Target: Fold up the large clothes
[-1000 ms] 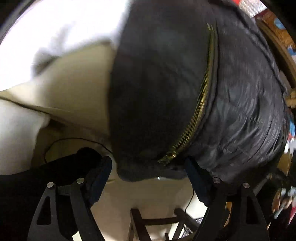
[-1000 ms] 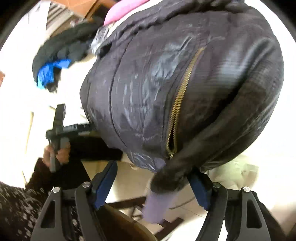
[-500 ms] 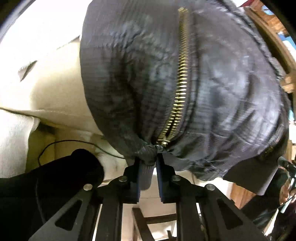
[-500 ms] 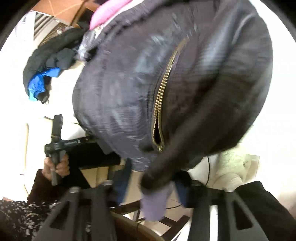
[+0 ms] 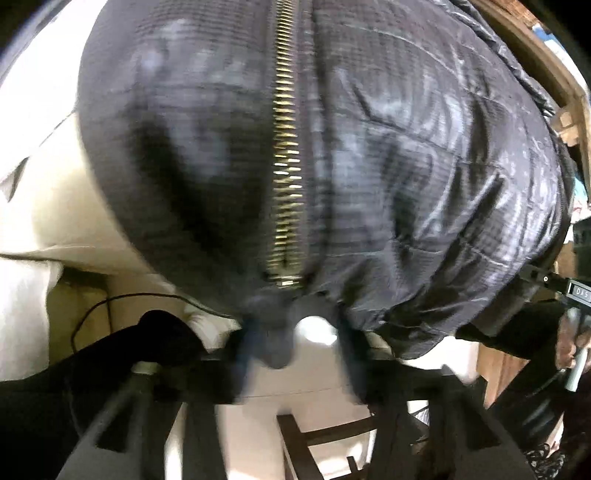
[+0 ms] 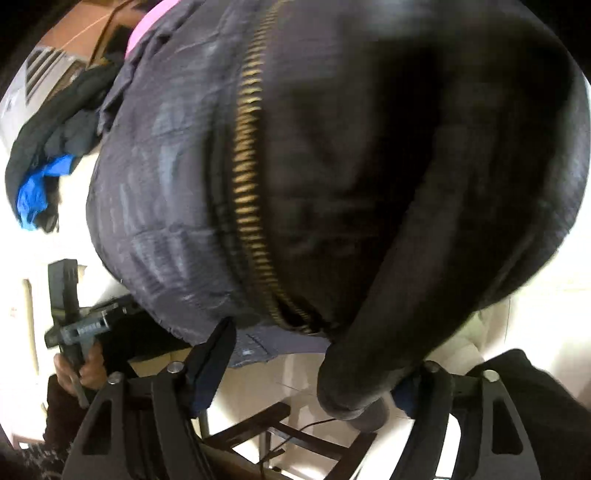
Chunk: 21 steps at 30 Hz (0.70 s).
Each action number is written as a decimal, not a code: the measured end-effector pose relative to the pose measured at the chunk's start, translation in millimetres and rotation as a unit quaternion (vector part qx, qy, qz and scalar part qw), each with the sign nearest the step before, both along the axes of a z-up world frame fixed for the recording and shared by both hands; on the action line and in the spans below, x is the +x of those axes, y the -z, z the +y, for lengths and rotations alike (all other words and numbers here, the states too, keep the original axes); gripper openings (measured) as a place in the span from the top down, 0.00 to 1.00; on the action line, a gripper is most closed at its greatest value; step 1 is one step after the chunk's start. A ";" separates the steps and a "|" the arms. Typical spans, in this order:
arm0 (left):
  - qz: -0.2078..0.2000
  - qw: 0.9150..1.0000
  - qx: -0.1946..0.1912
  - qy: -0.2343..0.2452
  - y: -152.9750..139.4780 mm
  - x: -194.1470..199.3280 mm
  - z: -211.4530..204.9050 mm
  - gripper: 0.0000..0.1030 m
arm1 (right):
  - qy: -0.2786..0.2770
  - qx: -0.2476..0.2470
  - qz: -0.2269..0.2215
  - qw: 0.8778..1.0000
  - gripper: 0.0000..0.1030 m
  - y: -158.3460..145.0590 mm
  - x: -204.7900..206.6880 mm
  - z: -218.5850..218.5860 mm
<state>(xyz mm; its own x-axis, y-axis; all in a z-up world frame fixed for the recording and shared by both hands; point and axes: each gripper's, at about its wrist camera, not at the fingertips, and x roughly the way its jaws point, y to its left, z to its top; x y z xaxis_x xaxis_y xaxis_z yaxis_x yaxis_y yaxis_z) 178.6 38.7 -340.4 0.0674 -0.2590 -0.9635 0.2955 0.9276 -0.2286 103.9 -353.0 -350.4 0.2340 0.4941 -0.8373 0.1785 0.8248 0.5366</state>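
Observation:
A dark quilted jacket (image 5: 388, 166) with a gold zipper (image 5: 284, 155) fills the left wrist view. My left gripper (image 5: 299, 343) is blurred below it. The ribbed hem corner (image 5: 277, 347) hangs between its fingers, and a bright gap shows beside the right finger, so the grip is unclear. In the right wrist view the same jacket (image 6: 166, 203) hangs over my right gripper (image 6: 310, 373), whose jaws are opening. The black sleeve cuff (image 6: 351, 391) droops between them, close to the right finger and clear of the left pad (image 6: 210, 362).
A pile of dark and blue clothes (image 6: 37, 184) lies at the far left, with something pink (image 6: 147, 22) above it. Dark wooden chair rails (image 5: 317, 439) stand below the jacket. A hand (image 6: 85, 369) holds the other gripper. Beige cloth (image 5: 55, 192) and a thin cable (image 5: 110, 302) are at left.
The left gripper went from wide open to pinched on the hem, and its fingers now look further apart. The right gripper narrowed around the cuff, then spread again. The jacket looms closer.

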 end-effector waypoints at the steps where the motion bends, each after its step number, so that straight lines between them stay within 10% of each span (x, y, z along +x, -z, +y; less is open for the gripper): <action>1: 0.004 1.000 -0.009 -0.011 -1.3 1.0 3.2 0.88 | 0.005 0.001 -0.001 1.000 0.63 -6.1 -3.5 -4.1; 13: -0.089 0.977 -0.186 0.046 -143.8 -9.5 6.3 0.90 | -0.020 0.084 -0.192 0.977 0.77 -155.1 -11.1 8.0; 21: -0.200 0.950 -0.240 -0.013 -236.3 106.2 0.2 1.00 | 0.060 0.110 -0.321 0.939 0.87 -224.7 52.1 -39.9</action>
<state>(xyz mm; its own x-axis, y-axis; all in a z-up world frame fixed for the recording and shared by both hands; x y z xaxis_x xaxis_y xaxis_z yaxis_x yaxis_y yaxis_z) 284.8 38.8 -104.1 0.4158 -0.6556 -0.6302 0.4266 0.7527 -0.5015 156.0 -392.9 -125.8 0.7212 0.5757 -0.3853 -0.1557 0.6767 0.7196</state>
